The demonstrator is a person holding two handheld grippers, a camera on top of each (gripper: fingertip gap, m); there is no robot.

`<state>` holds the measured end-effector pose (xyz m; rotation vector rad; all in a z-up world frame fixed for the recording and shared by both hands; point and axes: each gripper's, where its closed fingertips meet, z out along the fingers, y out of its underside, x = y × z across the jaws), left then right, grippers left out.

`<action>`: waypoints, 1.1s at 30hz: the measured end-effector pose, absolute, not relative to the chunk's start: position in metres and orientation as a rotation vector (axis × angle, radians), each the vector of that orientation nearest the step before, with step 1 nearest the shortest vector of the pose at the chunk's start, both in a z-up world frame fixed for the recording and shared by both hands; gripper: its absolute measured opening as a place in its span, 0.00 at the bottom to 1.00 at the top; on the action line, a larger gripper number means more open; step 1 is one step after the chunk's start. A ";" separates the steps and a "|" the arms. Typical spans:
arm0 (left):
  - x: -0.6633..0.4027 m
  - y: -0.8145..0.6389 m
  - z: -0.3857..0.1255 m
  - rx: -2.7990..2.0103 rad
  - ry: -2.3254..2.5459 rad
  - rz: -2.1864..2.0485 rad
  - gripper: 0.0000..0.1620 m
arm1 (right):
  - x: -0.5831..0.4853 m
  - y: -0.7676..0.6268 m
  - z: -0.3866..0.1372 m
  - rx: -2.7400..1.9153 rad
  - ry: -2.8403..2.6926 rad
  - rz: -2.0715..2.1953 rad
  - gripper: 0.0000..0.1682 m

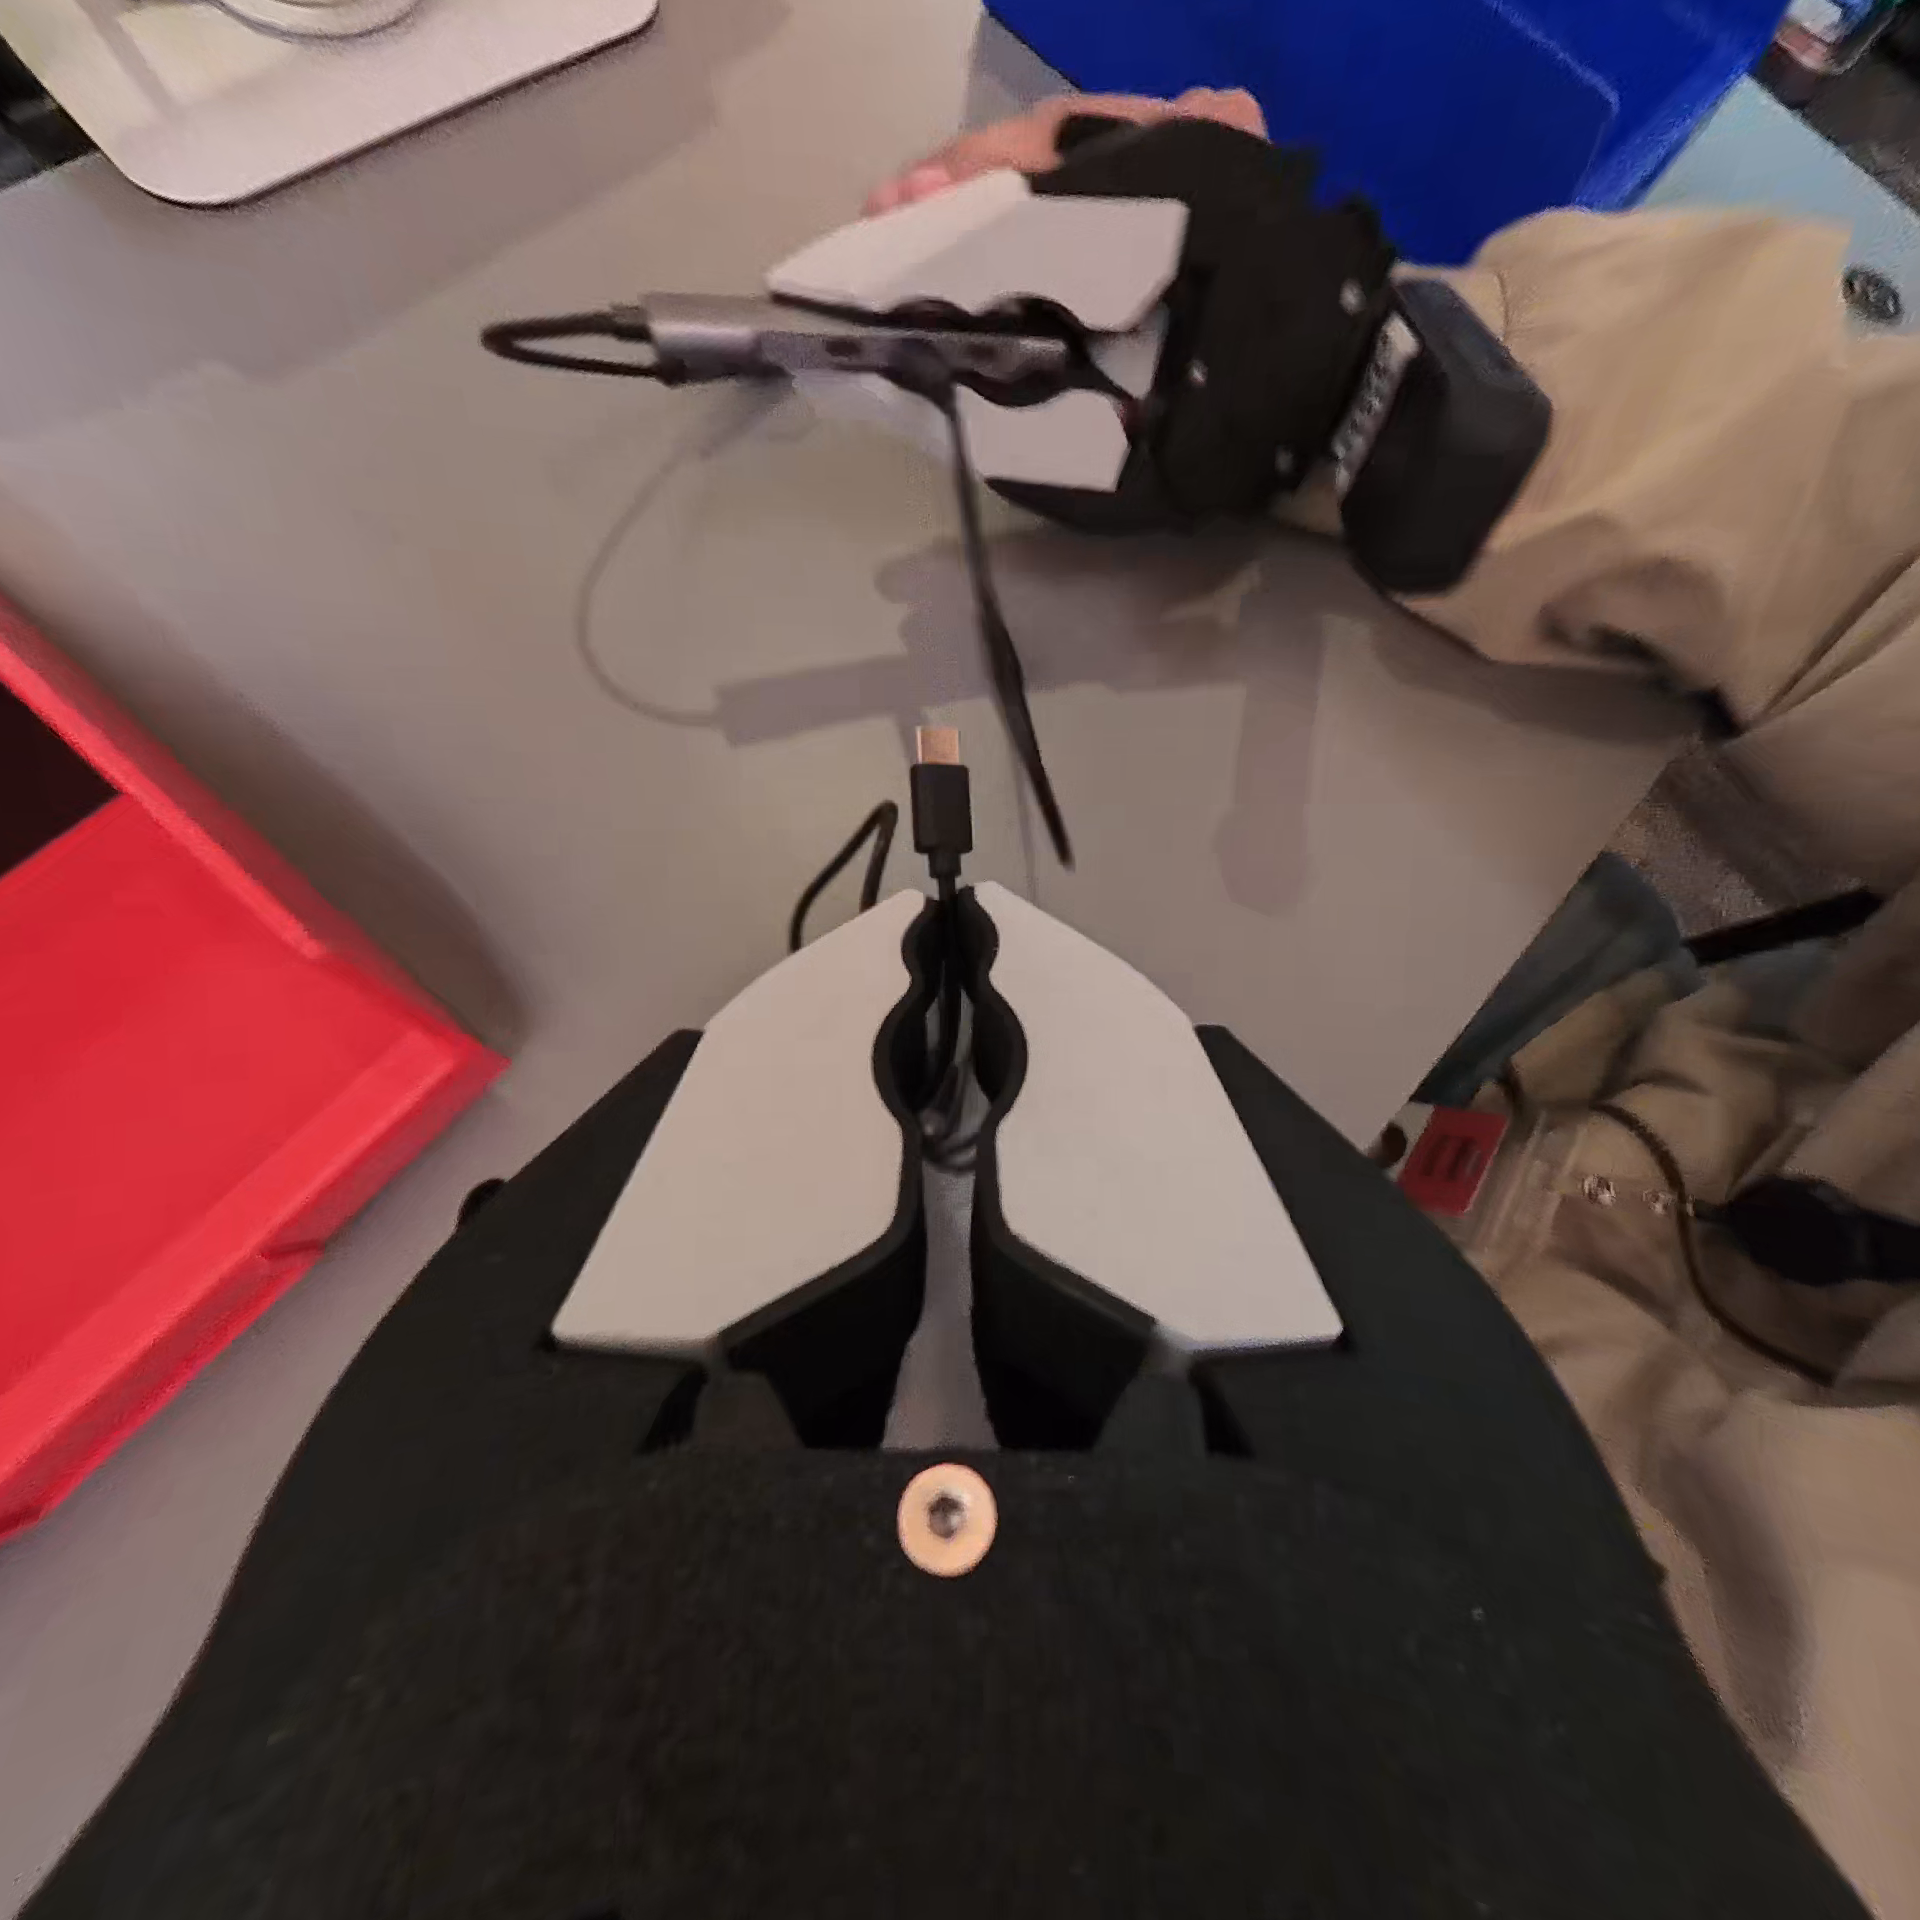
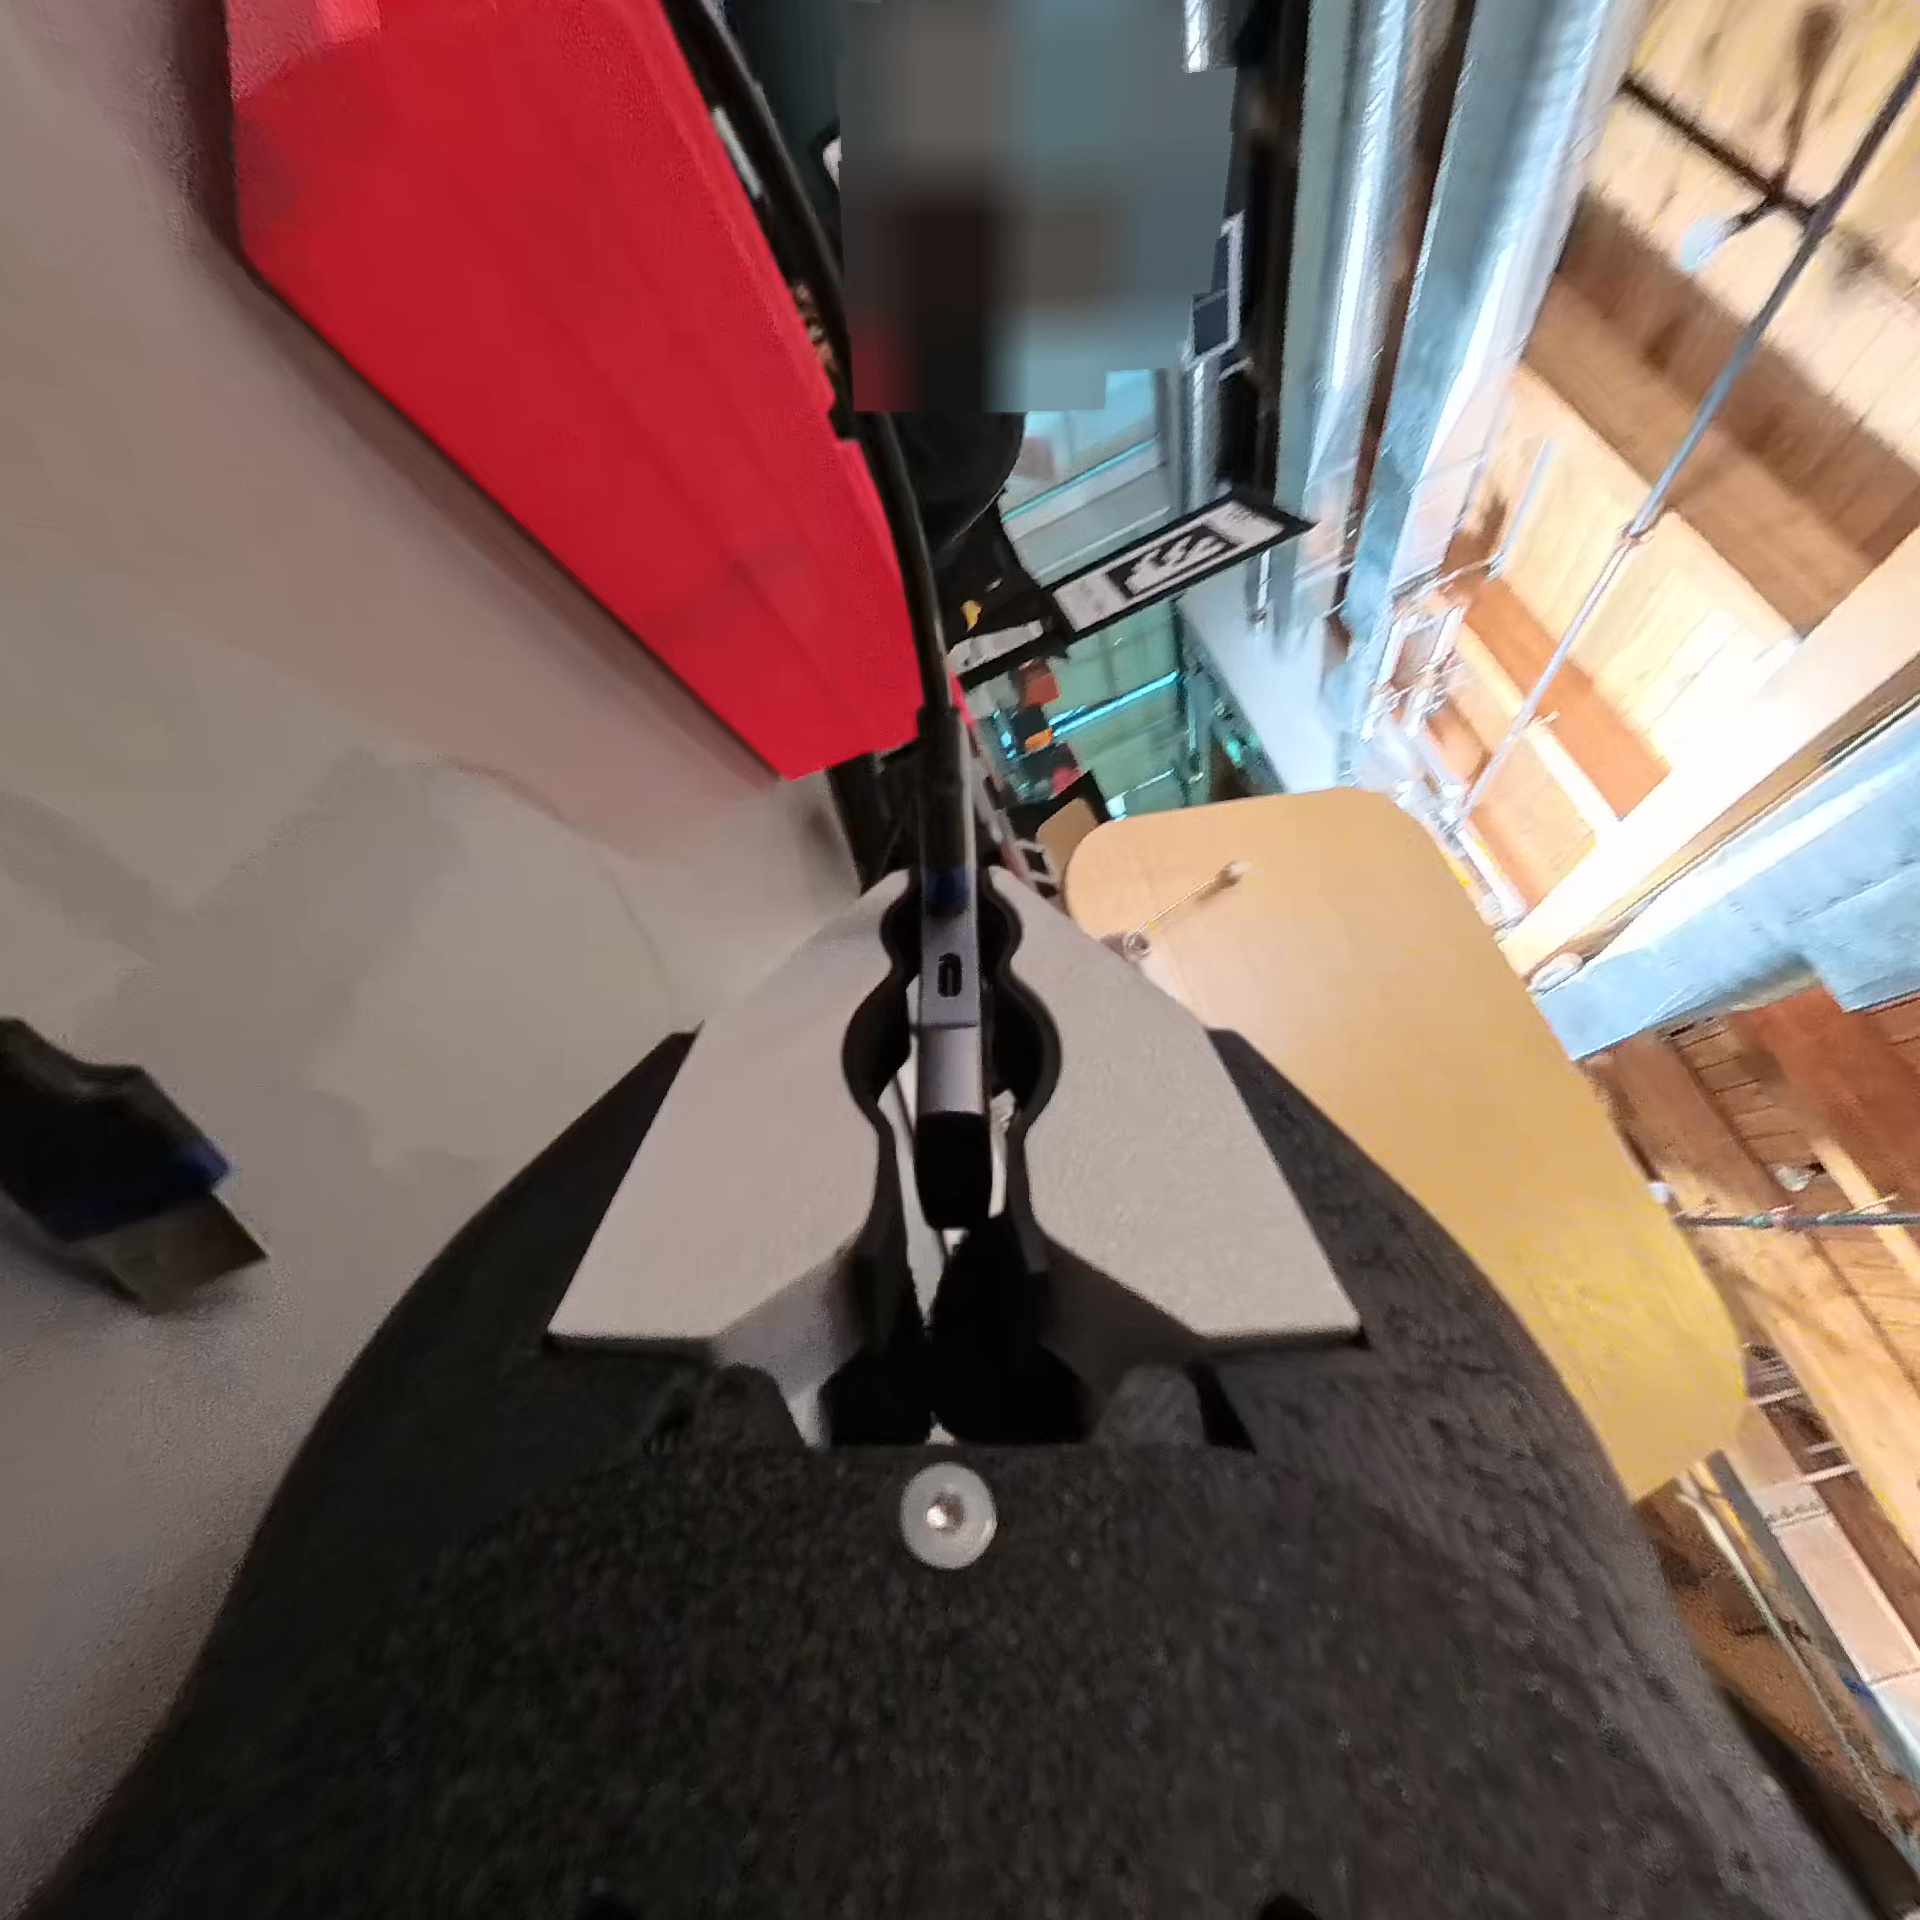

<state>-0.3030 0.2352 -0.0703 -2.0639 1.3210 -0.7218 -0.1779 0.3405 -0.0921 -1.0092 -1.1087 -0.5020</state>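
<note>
The black cable (image 1: 940, 904) is pinched in the closed left gripper (image 1: 948, 891), its metal-tipped plug (image 1: 940, 800) poking out past the fingertips, free and mated with nothing. Further along the grey bench (image 1: 312, 520), the right gripper (image 1: 821, 312) is clamped on the slim grey adapter (image 1: 831, 348), well apart from the plug. A red bin (image 1: 187, 1039) sits at the bench's left edge, a blue bin (image 1: 1403, 104) at the far edge.
</note>
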 end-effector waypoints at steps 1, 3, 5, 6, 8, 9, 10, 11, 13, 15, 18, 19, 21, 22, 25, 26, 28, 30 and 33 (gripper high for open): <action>-0.298 0.243 -0.069 -2.083 1.301 -0.713 0.01 | -0.180 0.337 -0.088 -0.980 -1.102 -0.504 0.04; -0.283 0.254 -0.075 -2.116 1.313 -0.711 0.01 | -0.184 0.331 -0.083 -0.936 -1.106 -0.520 0.04; -0.262 0.258 -0.082 -2.153 1.316 -0.771 0.01 | -0.187 0.331 -0.086 -0.935 -1.130 -0.577 0.04; -0.252 0.259 -0.085 -2.163 1.319 -0.788 0.01 | -0.189 0.330 -0.086 -0.923 -1.143 -0.609 0.04; -0.239 0.266 -0.092 -2.180 1.323 -0.770 0.01 | -0.194 0.328 -0.087 -0.896 -1.164 -0.666 0.04; -0.235 0.268 -0.095 -2.189 1.326 -0.764 0.01 | -0.197 0.327 -0.087 -0.888 -1.174 -0.680 0.05; -0.233 0.269 -0.098 -2.197 1.328 -0.759 0.01 | -0.199 0.325 -0.089 -0.882 -1.186 -0.683 0.05; -0.233 0.272 -0.099 -2.206 1.317 -0.753 0.01 | -0.201 0.324 -0.090 -0.874 -1.194 -0.686 0.04; -0.232 0.275 -0.100 -2.216 1.288 -0.786 0.01 | -0.203 0.324 -0.092 -0.869 -1.207 -0.694 0.04; -0.233 0.276 -0.101 -2.223 1.266 -0.819 0.01 | -0.203 0.324 -0.093 -0.872 -1.211 -0.696 0.05; -0.233 0.276 -0.103 -2.234 1.265 -0.845 0.01 | -0.204 0.324 -0.094 -0.862 -1.222 -0.714 0.04; -0.231 0.276 -0.103 -2.230 1.258 -0.864 0.01 | -0.205 0.324 -0.095 -0.859 -1.228 -0.719 0.04; -0.230 0.274 -0.105 -2.237 1.260 -0.887 0.01 | -0.206 0.324 -0.096 -0.856 -1.238 -0.729 0.04; -0.229 0.274 -0.106 -2.236 1.258 -0.886 0.01 | -0.205 0.324 -0.096 -0.853 -1.240 -0.737 0.04; -0.229 0.275 -0.108 -2.243 1.254 -0.881 0.01 | -0.205 0.324 -0.097 -0.857 -1.239 -0.734 0.04; -0.230 0.275 -0.109 -2.244 1.258 -0.871 0.01 | -0.205 0.324 -0.097 -0.856 -1.240 -0.735 0.04; -0.230 0.276 -0.110 -2.246 1.262 -0.863 0.01 | -0.205 0.324 -0.097 -0.856 -1.243 -0.739 0.04; -0.230 0.276 -0.110 -2.246 1.259 -0.870 0.01 | -0.205 0.324 -0.098 -0.857 -1.245 -0.740 0.04; -0.230 0.277 -0.112 -2.252 1.252 -0.865 0.01 | -0.205 0.324 -0.099 -0.858 -1.251 -0.746 0.04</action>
